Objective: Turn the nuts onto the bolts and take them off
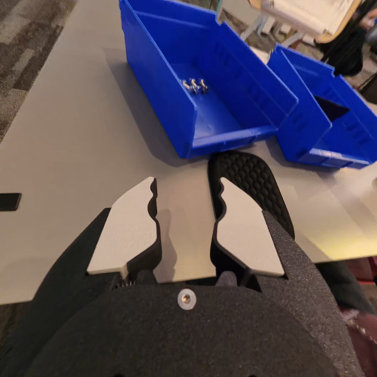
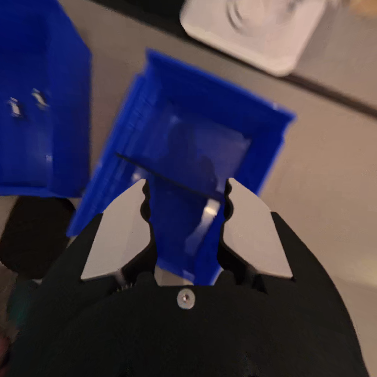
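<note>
The left gripper (image 1: 188,195) hovers low over a grey table (image 1: 71,142), its two fingers spread apart and empty, touching nothing. Ahead of it sits a blue bin (image 1: 163,85) with a small cluster of metal bolts (image 1: 194,86) on its floor. A second blue bin (image 2: 263,130) stands just beside it. The right gripper (image 2: 186,190) hangs over this one, fingers wide apart, holding nothing. A blurred silvery piece (image 2: 210,212) lies inside.
</note>
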`<state>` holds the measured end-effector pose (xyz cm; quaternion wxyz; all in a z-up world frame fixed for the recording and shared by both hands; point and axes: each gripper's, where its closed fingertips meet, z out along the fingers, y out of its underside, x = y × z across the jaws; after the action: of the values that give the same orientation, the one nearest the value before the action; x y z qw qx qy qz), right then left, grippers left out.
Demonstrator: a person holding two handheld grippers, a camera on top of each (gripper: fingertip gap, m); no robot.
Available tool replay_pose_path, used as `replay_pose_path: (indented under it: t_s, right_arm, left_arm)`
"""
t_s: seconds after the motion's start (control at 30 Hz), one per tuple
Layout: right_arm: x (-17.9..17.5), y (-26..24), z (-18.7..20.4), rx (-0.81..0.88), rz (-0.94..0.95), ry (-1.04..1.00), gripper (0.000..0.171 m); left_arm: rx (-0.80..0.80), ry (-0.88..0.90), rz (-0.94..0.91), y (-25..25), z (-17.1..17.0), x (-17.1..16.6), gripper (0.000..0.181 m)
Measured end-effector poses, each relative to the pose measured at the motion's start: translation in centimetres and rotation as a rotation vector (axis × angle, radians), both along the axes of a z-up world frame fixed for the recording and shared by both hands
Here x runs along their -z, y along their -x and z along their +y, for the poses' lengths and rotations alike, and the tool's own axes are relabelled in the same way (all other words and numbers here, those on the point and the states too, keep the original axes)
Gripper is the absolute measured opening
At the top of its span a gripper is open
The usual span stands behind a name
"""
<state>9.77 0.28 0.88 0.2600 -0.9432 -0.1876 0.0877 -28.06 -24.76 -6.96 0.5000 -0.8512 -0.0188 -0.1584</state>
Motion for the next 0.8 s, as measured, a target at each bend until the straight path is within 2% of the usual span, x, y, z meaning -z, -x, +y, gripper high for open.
replay_pose_path:
  t_s: [0.07,0.13,0.2,0.3,0.33,0.43,0.53,0.6,0.7,0.8]
  right_arm:
    - [2.7,-5.2,-2.2,0.079,-0.040,0.081,0.074]
    - [4.9,-8.3,-3.6,0.130,-0.067,0.111,0.074]
    - [7.2,-9.0,-4.9,0.136,-0.043,0.185,0.073]
    - [10.6,-9.6,-6.7,0.123,-0.122,0.299,0.072]
    - [11.5,-9.4,-7.2,0.107,-0.136,0.330,0.064]
    - [13.5,-8.6,-7.8,0.048,-0.154,0.389,0.024]
    - [13.7,-8.6,-7.5,0.050,-0.132,0.421,0.014]
    - [13.7,-8.5,-7.5,0.041,-0.057,0.472,0.010]
    - [13.7,-10.2,-6.7,0.038,-0.051,0.474,0.008]
    - [13.7,-12.5,-6.0,0.052,-0.019,0.482,0.006]
  left_arm:
    - [-0.023,-0.039,-0.050,0.0,1.6,-0.2,0.057]
    - [-0.045,-0.085,-0.067,-0.1,3.5,-1.0,0.058]
    - [-0.058,-0.111,-0.059,-0.6,5.7,-2.0,0.059]
    - [-0.066,-0.066,-0.030,-1.7,8.9,-2.2,0.063]
    - [-0.084,-0.040,-0.027,-1.8,9.7,-1.8,0.065]
    - [-0.106,0.026,-0.026,-2.7,11.4,-0.6,0.068]
    - [-0.151,0.116,0.045,-2.4,12.3,1.3,0.070]
    - [-0.170,0.163,0.072,-1.9,12.8,2.3,0.059]
    - [-0.174,0.172,0.089,-1.1,13.4,2.7,0.025]
    - [-0.164,0.207,0.190,-0.1,13.9,2.9,0.016]
